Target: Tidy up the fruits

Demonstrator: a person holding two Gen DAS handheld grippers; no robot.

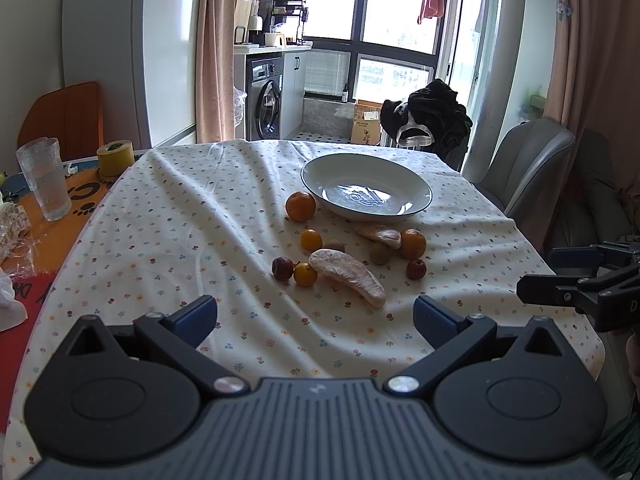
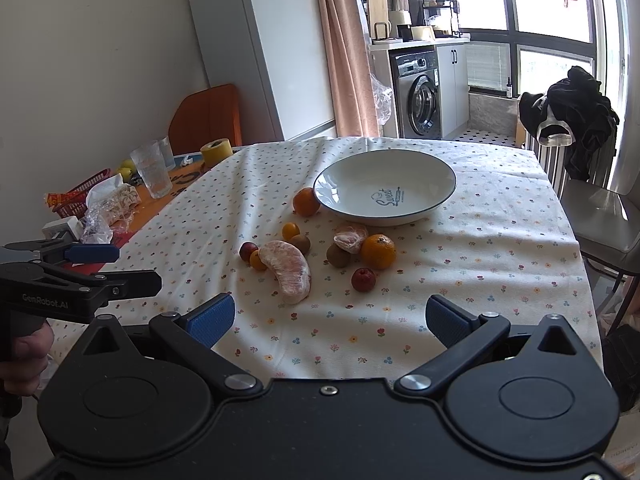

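A flower-print cloth covers the bench, where a white plate reading "Sweet" sits empty at 12 o'clock. At its 6 o'clock edge lie two oranges, two kumquats, two kiwis, two red fruits and two peeled pomelo segments. The left claw and right claw both gape wide, empty, over bare cloth.

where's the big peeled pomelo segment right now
The big pomelo segment lies on the tablecloth nearest the grippers, in front of the empty plate. In the right wrist view a small red fruit and a small orange fruit sit at its left.
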